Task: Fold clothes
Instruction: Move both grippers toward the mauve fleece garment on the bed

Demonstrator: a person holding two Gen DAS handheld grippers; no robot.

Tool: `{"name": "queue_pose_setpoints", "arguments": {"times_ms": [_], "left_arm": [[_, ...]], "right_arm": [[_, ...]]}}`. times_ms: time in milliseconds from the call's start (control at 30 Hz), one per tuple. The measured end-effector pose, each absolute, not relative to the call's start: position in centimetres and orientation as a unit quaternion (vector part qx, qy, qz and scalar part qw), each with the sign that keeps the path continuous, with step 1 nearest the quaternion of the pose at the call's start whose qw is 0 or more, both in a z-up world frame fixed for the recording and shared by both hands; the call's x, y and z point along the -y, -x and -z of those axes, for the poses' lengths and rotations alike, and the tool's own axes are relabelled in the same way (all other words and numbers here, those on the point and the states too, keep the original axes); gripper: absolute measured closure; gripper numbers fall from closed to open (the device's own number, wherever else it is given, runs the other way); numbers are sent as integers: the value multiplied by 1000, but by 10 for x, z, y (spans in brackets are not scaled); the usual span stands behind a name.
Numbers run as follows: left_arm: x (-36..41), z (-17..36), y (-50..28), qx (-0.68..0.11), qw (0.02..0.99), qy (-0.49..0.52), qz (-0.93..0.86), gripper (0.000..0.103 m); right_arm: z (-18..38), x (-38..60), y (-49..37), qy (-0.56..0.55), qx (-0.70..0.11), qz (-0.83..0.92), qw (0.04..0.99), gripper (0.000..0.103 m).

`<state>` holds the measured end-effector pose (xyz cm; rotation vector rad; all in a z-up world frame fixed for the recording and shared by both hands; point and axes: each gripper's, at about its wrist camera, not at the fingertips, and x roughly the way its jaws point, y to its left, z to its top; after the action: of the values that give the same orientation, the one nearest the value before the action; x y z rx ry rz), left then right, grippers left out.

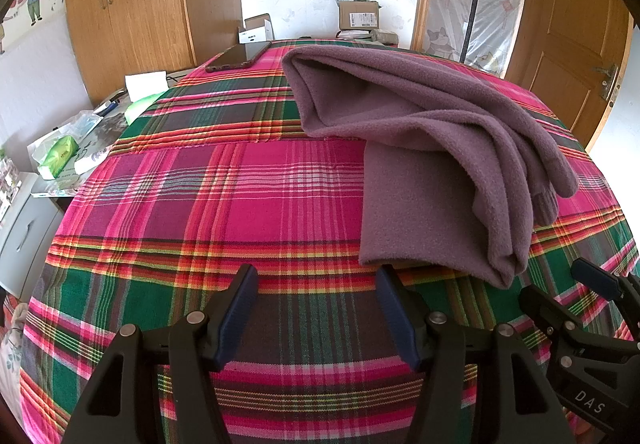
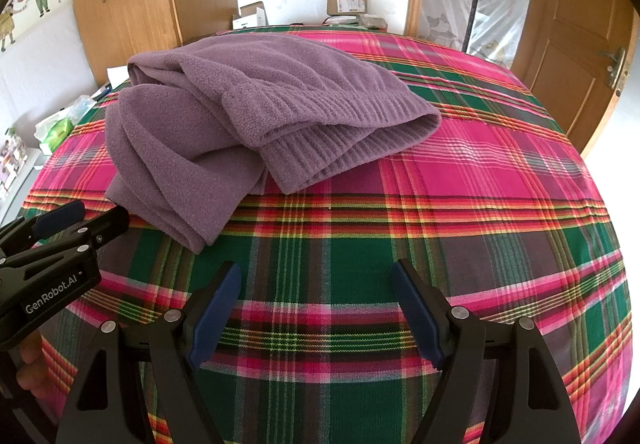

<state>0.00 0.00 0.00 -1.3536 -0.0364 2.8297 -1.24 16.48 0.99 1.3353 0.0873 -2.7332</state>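
**Ana:** Nearest the lens in the left wrist view is the left gripper [image 1: 316, 308], angled down at the plaid cloth [image 1: 240, 212]. How do its jaws stand?

**Ben:** Wide apart, with only plaid between the blue pads [image 1: 236, 320]. It holds nothing.

**Ana:** And the sweater [image 1: 420, 148]?

**Ben:** A purple fleece one, lying bunched on the plaid cloth. Its near flat edge ends just beyond the left gripper's right finger, whose tip overlaps that edge in the picture; I cannot tell whether they touch. The rest of the sweater runs up and away, with folds falling to the right.

**Ana:** What else sits around the sweater?

**Ben:** A dark phone [image 1: 238, 56] lies on the cloth beyond the sweater, to its left. A cardboard box [image 1: 358, 14] stands past the far end of the sweater. The right gripper [image 1: 572, 296] shows at the lower right, near the sweater's near corner.

**Ana:** Now the right wrist view.

**Ben:** The right gripper [image 2: 316, 308] is closest, also tilted down, fingers spread fully, nothing between them but cloth [image 2: 480, 172].

**Ana:** Where is the sweater [image 2: 248, 124] from here?

**Ben:** Up and to the left of the right gripper, clear of both fingers. Its ribbed hem faces right, and a folded part hangs toward the near left.

**Ana:** And the left gripper [image 2: 86, 212]?

**Ben:** At the left edge, its tip just beside the sweater's lower left fold, and a person's fingers [image 2: 28, 368] are wrapped under its handle.
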Motion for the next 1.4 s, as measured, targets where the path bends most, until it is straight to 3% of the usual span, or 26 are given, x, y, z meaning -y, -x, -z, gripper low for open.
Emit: {"name": "queue_pose_setpoints", "arguments": {"times_ms": [600, 767, 1133, 1233, 1300, 1400], "left_arm": [[0, 0, 0, 13, 4, 432, -902, 40], [-2, 3, 4, 9, 20, 435, -900, 28], [-5, 2, 1, 0, 28, 436, -900, 27], [-1, 0, -1, -5, 48, 435, -899, 31], [3, -3, -2, -3, 66, 436, -898, 42], [7, -13, -6, -19, 71, 424, -903, 42]], "right_arm": [[-10, -165, 12, -438, -29, 897, 49, 24], [-10, -165, 12, -438, -28, 897, 49, 24], [-10, -163, 12, -437, -28, 898, 49, 24], [-9, -163, 12, -437, -27, 898, 51, 24], [-10, -163, 11, -436, -25, 898, 54, 24], [-11, -167, 10, -435, -23, 898, 59, 24]]}}
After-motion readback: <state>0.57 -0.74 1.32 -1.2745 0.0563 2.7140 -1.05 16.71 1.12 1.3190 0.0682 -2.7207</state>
